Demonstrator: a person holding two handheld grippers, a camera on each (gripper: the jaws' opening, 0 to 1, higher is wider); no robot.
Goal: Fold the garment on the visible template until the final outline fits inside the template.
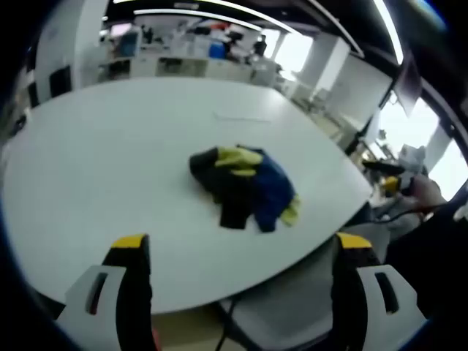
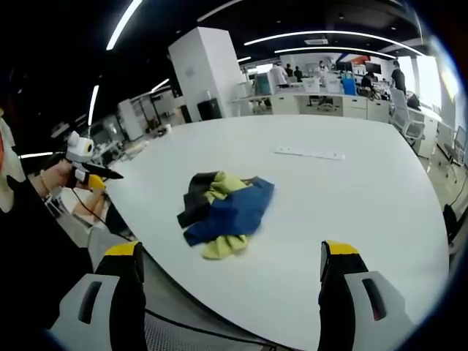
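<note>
Left gripper view: white table (image 1: 110,146) carries the crumpled blue, black and yellow garment (image 1: 245,186) near its middle; folds hide its shape. Left gripper (image 1: 241,252) and right gripper (image 2: 230,259) gape wide, empty, short of it.

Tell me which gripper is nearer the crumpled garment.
Right, by a little, it seems. The right gripper reaches over the table edge, with the garment just beyond its jaw tips; the left gripper sits off the edge.
</note>
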